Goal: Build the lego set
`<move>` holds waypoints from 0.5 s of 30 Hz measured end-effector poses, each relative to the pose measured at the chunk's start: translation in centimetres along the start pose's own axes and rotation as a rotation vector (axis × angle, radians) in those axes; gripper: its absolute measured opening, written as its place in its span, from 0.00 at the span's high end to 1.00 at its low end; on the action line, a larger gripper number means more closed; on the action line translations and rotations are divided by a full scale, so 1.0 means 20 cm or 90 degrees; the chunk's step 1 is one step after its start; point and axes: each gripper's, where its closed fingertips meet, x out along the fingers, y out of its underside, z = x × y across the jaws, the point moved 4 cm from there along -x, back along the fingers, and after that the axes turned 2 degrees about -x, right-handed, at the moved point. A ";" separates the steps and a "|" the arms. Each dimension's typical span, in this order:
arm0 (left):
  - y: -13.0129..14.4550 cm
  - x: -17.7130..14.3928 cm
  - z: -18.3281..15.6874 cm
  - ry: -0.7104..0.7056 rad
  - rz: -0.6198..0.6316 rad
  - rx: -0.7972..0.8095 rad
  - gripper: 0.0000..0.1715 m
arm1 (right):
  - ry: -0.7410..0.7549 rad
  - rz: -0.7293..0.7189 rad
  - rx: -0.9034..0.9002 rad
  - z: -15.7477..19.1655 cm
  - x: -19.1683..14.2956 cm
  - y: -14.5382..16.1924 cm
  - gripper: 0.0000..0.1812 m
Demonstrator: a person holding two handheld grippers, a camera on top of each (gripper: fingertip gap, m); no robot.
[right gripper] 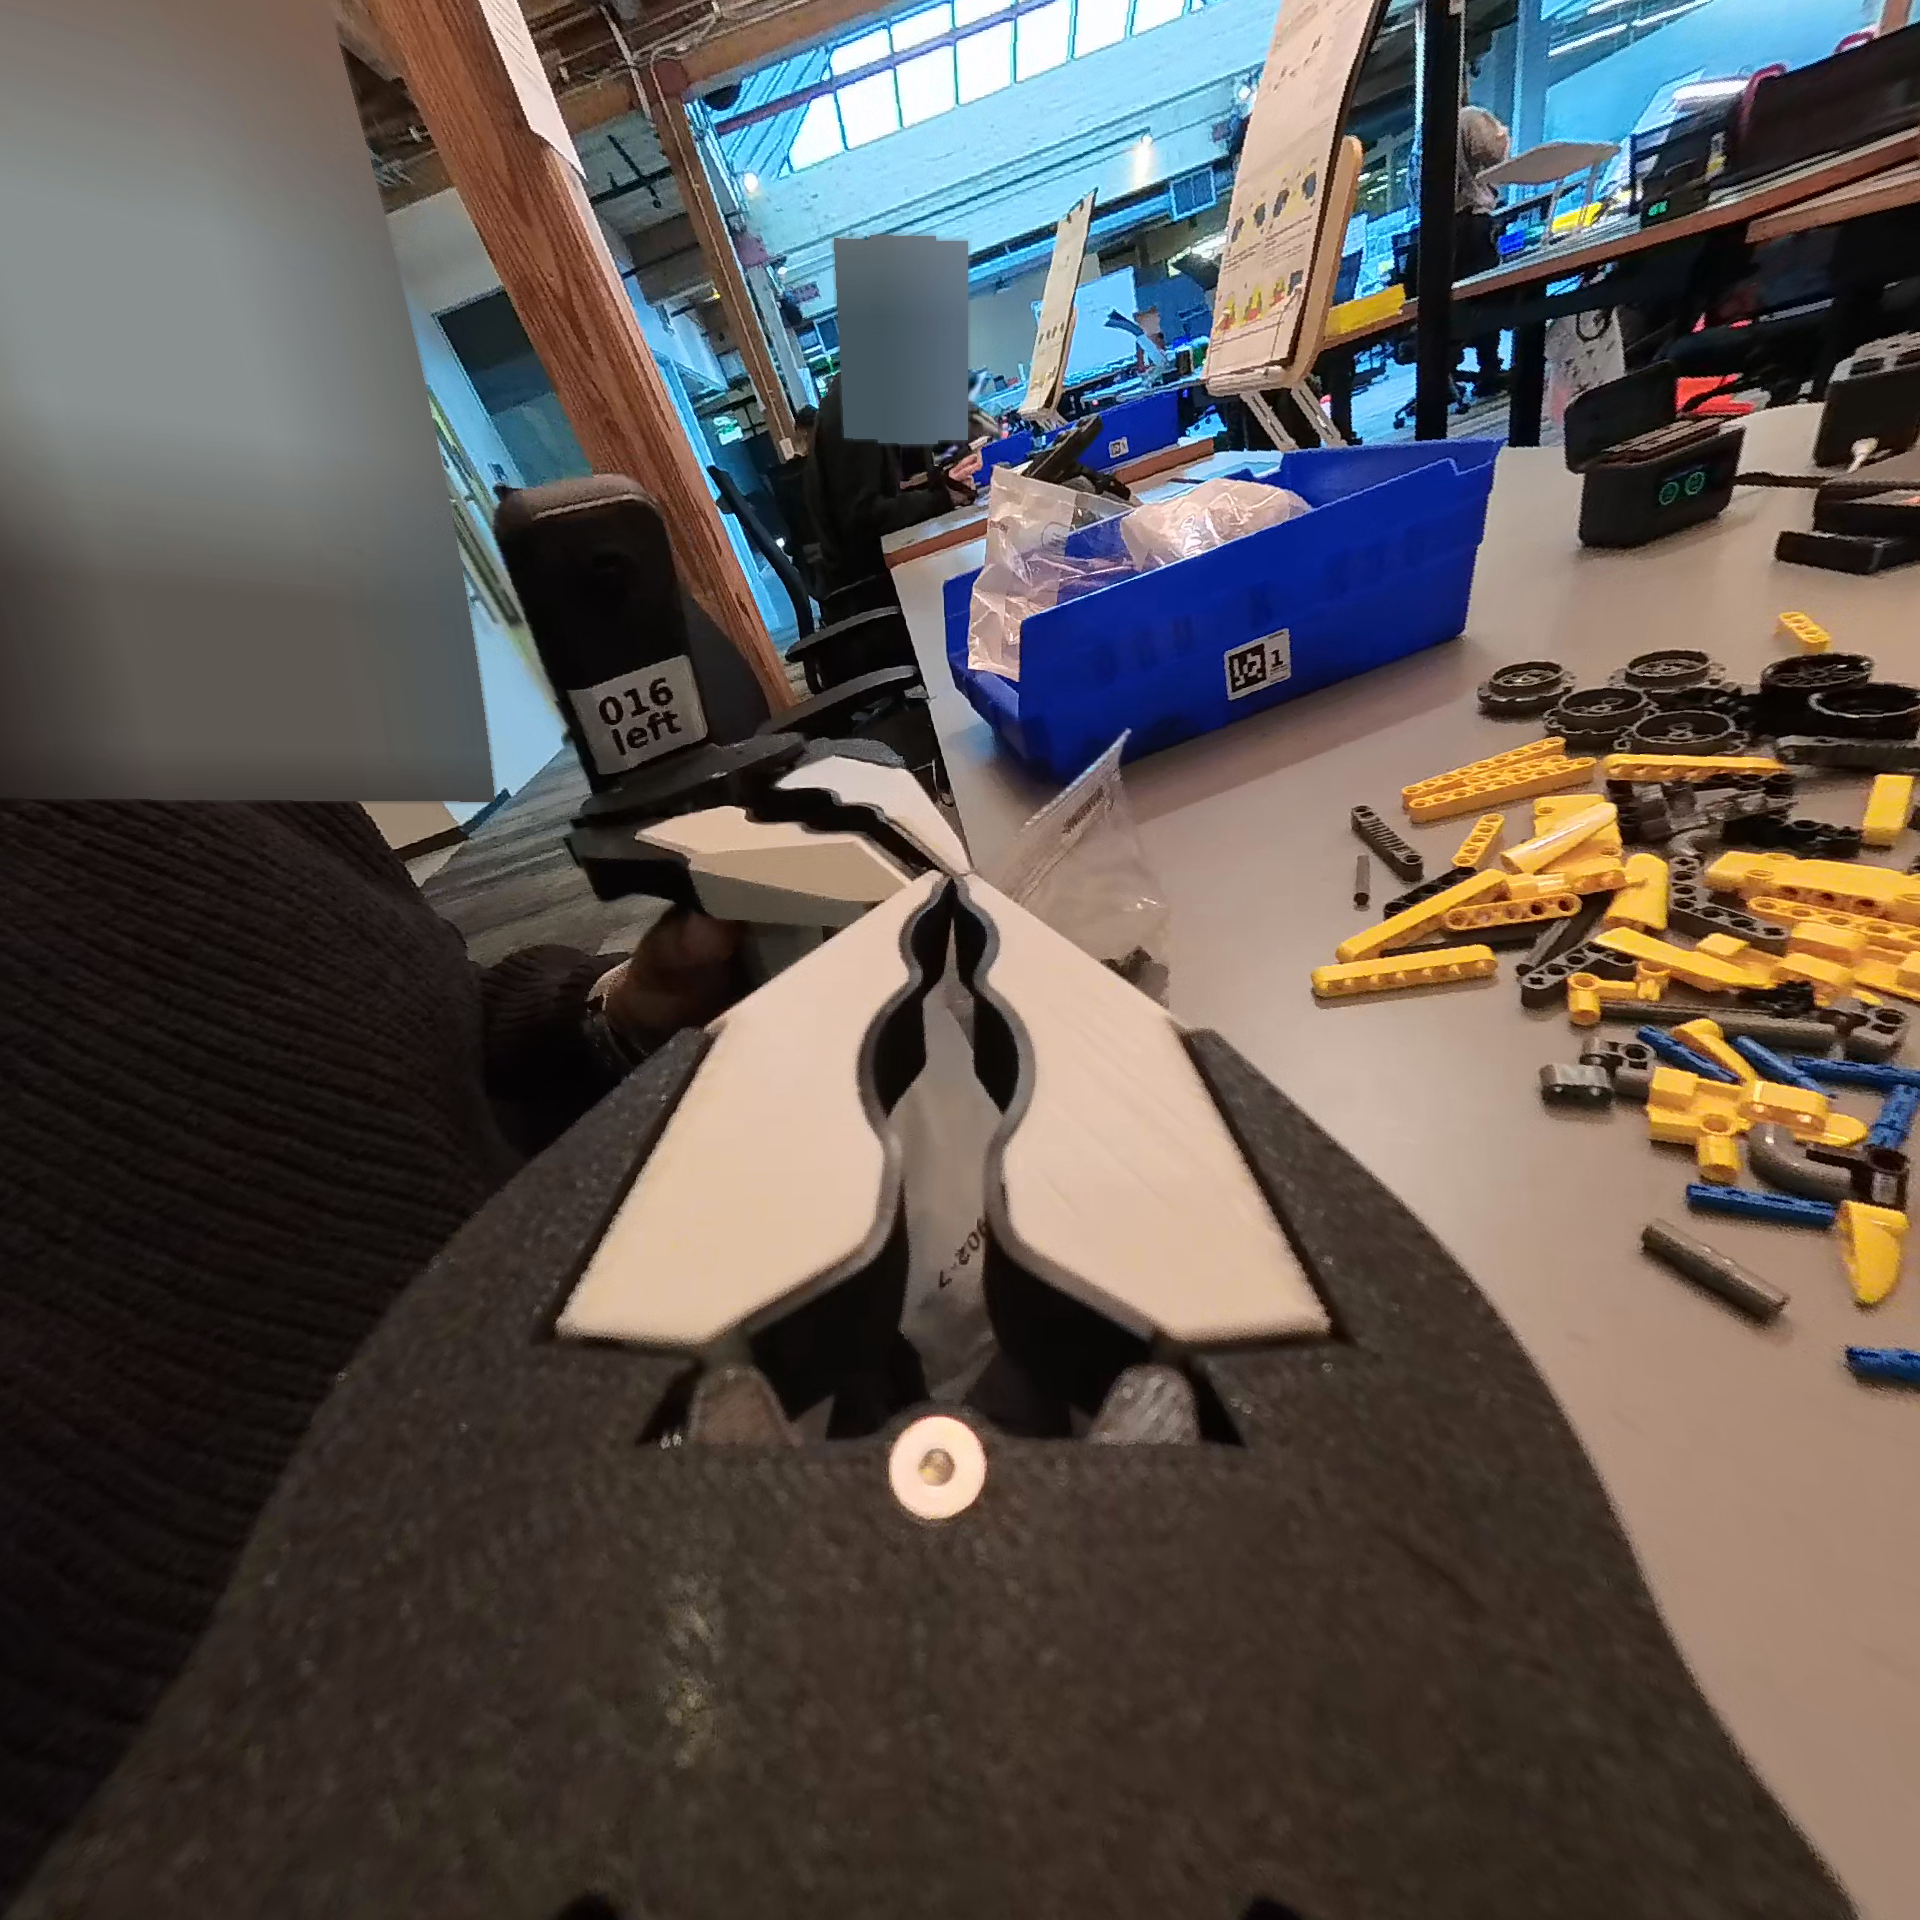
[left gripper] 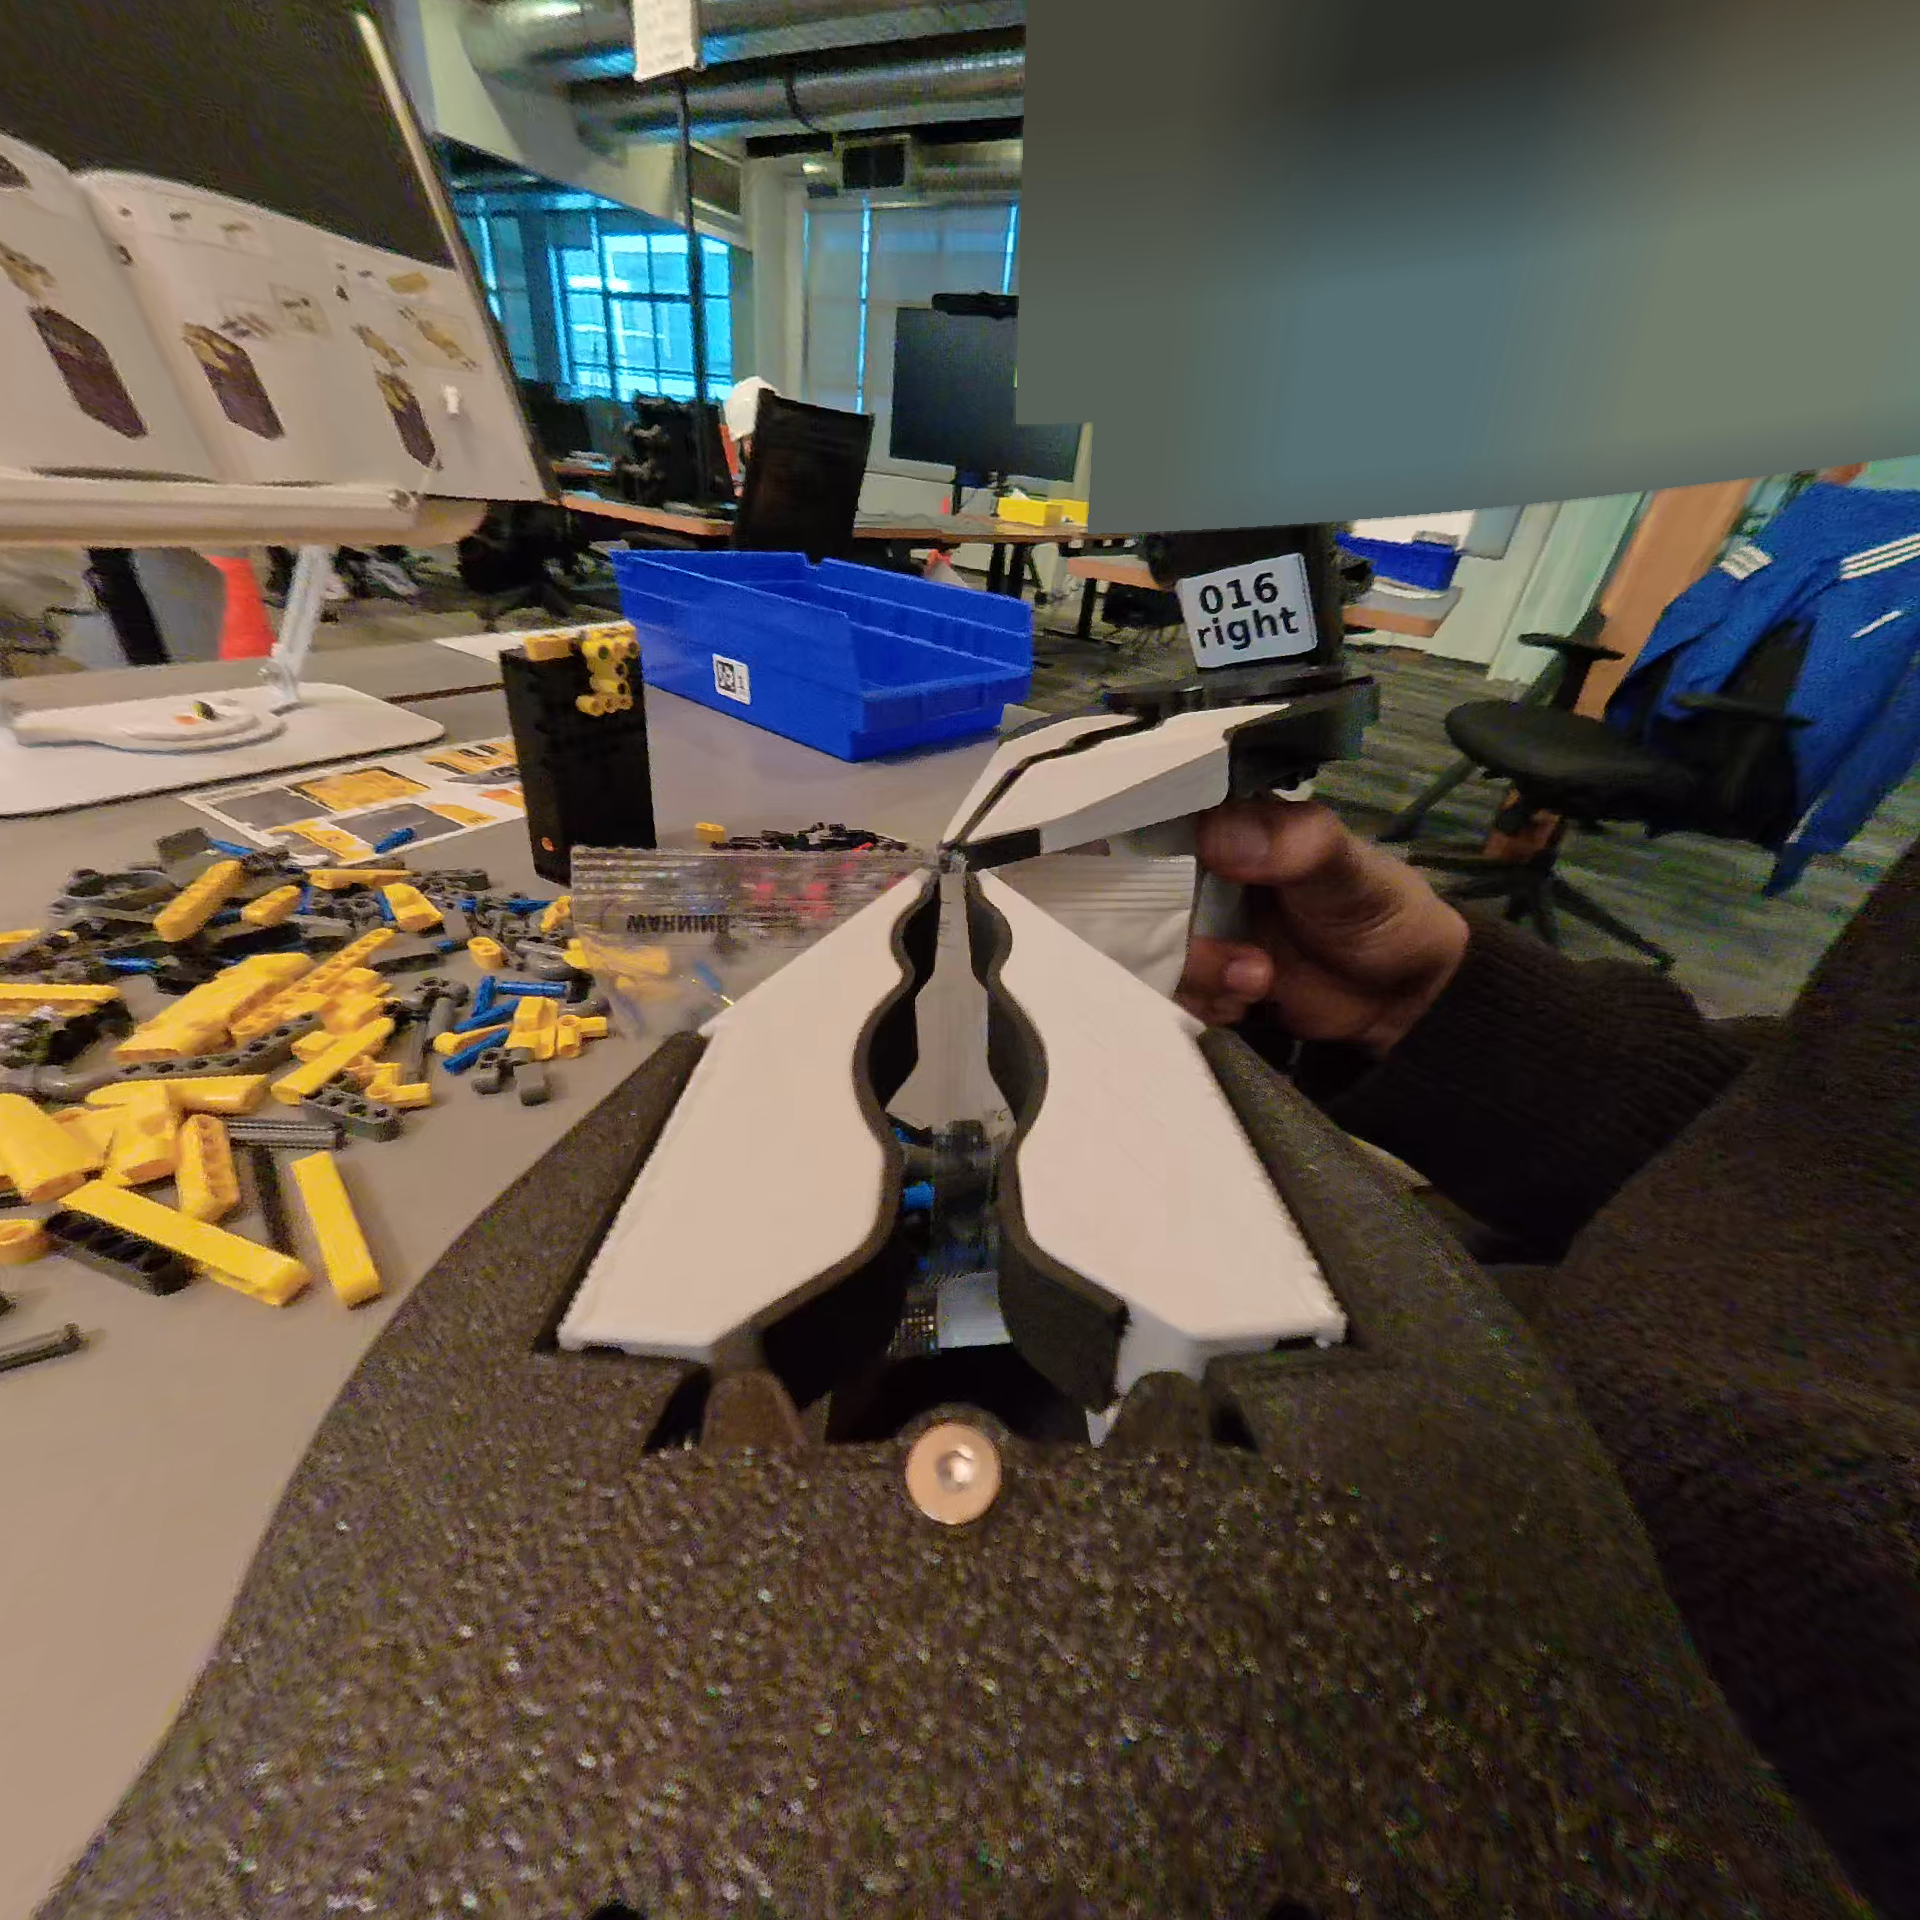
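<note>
My left gripper (left gripper: pixel 948 873) and my right gripper (right gripper: pixel 954 883) are both shut on the top edge of a clear plastic bag (left gripper: pixel 727 904) of small parts. Their tips meet at the same spot on it, over the near edge of the grey table (right gripper: pixel 1351 1195). In the left wrist view the bag stretches left of the tips, and blue and dark parts show through it between my fingers. The right gripper's white fingers (left gripper: pixel 1101 774) come in from the right, held by a hand (left gripper: pixel 1309 925). In the right wrist view the bag (right gripper: pixel 1081 862) hangs right of the tips, and the left gripper's fingers (right gripper: pixel 790 852) come in from the left.
A pile of loose yellow, black and blue building parts (left gripper: pixel 239 1039) covers the table, with black wheels (right gripper: pixel 1704 696) behind it. A black built block with yellow pieces (left gripper: pixel 577 758) stands upright. A blue bin (left gripper: pixel 831 644) holds more bags. An open instruction booklet (left gripper: pixel 229 322) rests on a stand.
</note>
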 end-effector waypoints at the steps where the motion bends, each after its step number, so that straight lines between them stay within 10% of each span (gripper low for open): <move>1: 0.00 0.00 0.00 0.010 0.002 -0.016 1.00 | 0.003 0.002 -0.002 0.00 0.00 0.00 1.00; 15: 0.00 0.00 0.00 -0.026 0.004 0.031 1.00 | 0.024 0.025 -0.006 -0.01 -0.01 0.00 0.94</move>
